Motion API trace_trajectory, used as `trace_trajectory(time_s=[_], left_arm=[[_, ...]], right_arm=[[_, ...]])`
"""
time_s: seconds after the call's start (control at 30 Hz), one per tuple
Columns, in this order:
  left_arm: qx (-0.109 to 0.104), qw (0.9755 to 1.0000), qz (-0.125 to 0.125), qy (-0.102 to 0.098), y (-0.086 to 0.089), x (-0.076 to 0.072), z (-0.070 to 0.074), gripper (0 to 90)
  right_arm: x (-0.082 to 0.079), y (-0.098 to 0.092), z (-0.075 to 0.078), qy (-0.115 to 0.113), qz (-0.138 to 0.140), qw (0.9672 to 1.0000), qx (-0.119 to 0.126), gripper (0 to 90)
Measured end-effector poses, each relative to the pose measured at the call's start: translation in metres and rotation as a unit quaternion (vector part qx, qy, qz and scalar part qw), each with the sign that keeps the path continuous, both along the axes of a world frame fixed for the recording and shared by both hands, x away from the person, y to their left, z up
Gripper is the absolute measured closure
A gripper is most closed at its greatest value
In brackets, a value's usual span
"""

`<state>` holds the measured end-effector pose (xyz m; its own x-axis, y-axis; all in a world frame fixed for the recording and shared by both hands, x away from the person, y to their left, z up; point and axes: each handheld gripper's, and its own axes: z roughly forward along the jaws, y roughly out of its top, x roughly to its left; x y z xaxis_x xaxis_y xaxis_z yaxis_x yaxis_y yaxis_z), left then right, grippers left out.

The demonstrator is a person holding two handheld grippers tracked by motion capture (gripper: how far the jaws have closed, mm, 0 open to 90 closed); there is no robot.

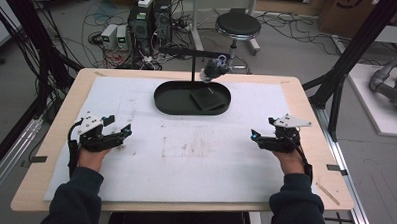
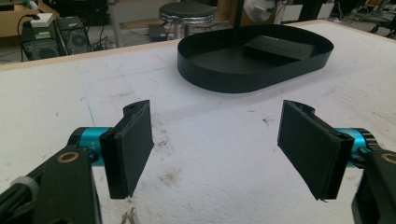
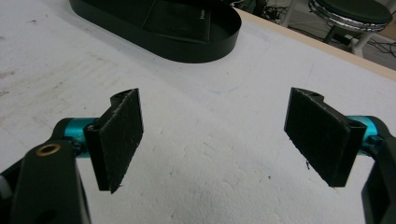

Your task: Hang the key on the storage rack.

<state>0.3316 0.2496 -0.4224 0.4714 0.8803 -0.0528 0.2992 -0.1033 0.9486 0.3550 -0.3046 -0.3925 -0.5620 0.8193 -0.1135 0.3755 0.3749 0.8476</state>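
While both rest apart | left tongs (image 1: 127, 131) agape | right tongs (image 1: 254, 135) agape | tray (image 1: 167, 105) writing unreadable

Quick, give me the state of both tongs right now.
Left tongs: open, holding nothing, above the white mat.
Right tongs: open, holding nothing, above the same mat.

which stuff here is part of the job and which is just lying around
Job: left gripper and right gripper, both open over the white mat; black tray; dark flat item lying in it.

Lying about: stool, computer boxes, floor cables.
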Motion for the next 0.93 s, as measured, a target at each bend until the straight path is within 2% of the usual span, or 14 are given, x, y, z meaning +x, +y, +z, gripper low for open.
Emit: trace_trajectory(time_s=[0.17,0.5,0.7,0.93], left_arm=[[-0.003,1.0,0.001,-0.003,0.002,-0.001,0.0,26.5],[-0.003,1.0,0.001,-0.001,0.001,-0.001,0.0,26.5],[-0.002,1.0,0.001,-0.001,0.001,0.0,0.0,26.4],[-0.001,1.0,0.002,0.001,0.001,0.002,-0.001,26.4]], right_arm=[[-0.002,0.001,-0.001,0.0,-0.005,1.0,0.0,20.0],[0.001,0.002,-0.009,0.019,0.0,0.9998,-0.009,20.0],[0.0,0.003,-0.009,0.016,0.001,0.9996,-0.023,20.0],[0.0,0.001,-0.011,0.018,-0.003,0.9997,-0.014,20.0]])
